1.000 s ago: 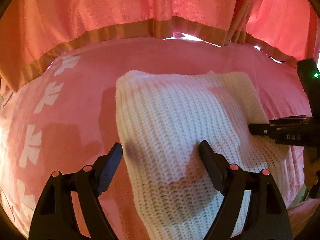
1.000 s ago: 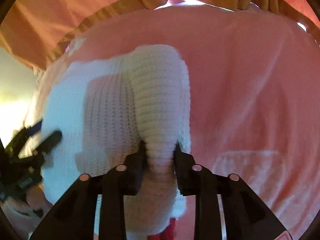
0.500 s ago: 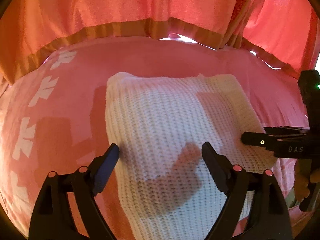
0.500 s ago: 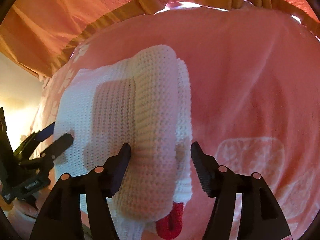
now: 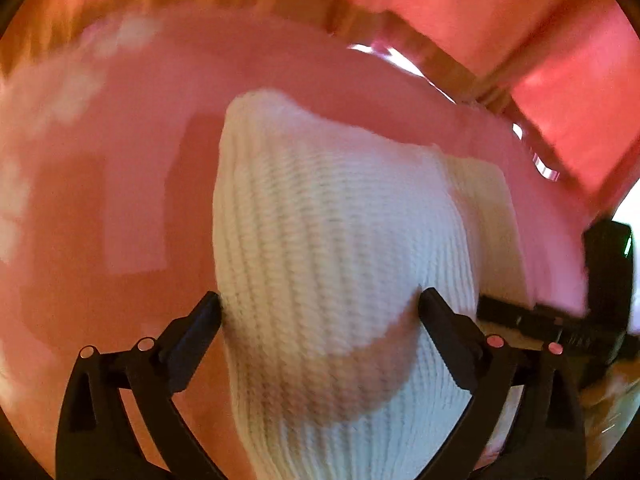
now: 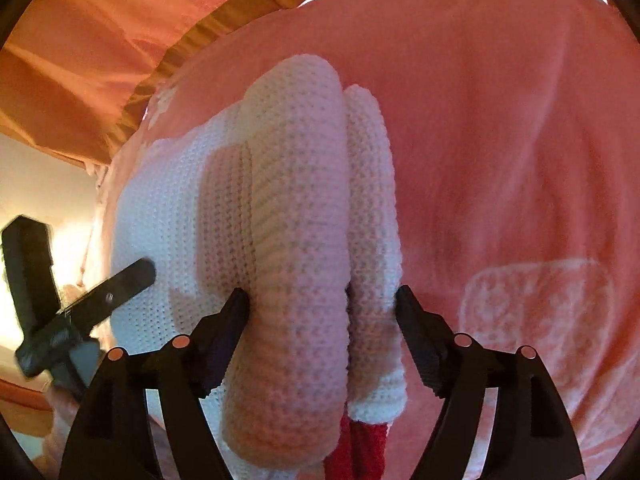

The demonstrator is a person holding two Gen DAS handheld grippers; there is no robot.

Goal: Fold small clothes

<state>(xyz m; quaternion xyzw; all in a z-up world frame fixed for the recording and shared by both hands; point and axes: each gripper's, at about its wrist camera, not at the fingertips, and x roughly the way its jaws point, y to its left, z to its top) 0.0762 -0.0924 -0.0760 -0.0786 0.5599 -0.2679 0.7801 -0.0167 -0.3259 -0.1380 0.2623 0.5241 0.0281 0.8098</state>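
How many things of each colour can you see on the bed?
White: 1, the knitted garment
Pink: 1, the bedspread
Black: 2, the left gripper and the right gripper
Total: 4

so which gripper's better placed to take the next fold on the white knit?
Probably the right gripper. Its jaws, just opened, straddle the thick rolled fold of the white knit, so closing regrips it. The left gripper, jaws also just widened, sits over the flat body on the pink cloth with no edge between them.
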